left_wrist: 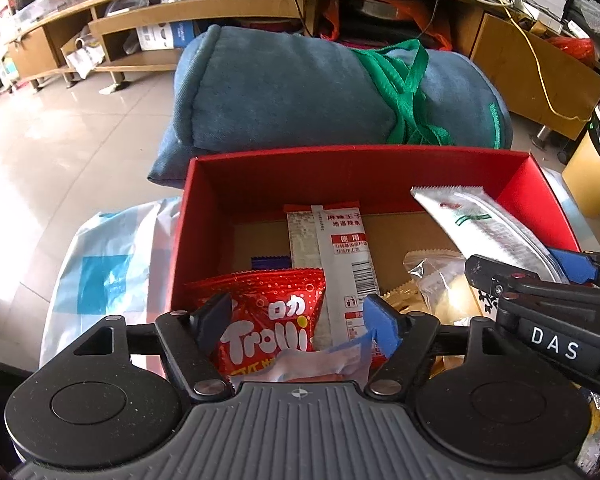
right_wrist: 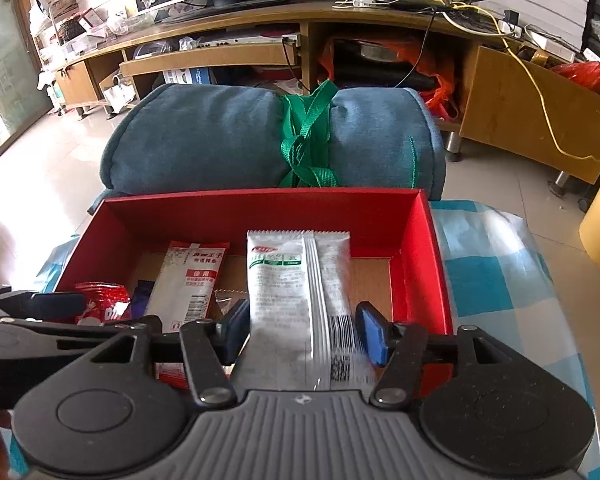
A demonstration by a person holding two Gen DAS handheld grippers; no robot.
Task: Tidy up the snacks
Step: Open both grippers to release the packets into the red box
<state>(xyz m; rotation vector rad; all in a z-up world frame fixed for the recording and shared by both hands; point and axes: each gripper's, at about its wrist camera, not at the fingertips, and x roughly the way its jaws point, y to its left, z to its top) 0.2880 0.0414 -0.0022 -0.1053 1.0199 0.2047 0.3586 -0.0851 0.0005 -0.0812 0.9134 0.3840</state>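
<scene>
At centre frame in the right wrist view, the right gripper (right_wrist: 302, 330) pinches a silver snack packet (right_wrist: 300, 300) between its pads, holding it over the open red box (right_wrist: 260, 200). Lower centre in the left wrist view, the left gripper (left_wrist: 298, 320) stands spread above a red Trolli bag (left_wrist: 268, 320) in the box, beside a white barcoded packet (left_wrist: 340, 248). A rolled blue blanket (left_wrist: 300, 88) fills the upper middle.

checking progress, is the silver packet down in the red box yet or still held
Still held: the right gripper clamps the silver packet, which sticks up above the red box.
</scene>
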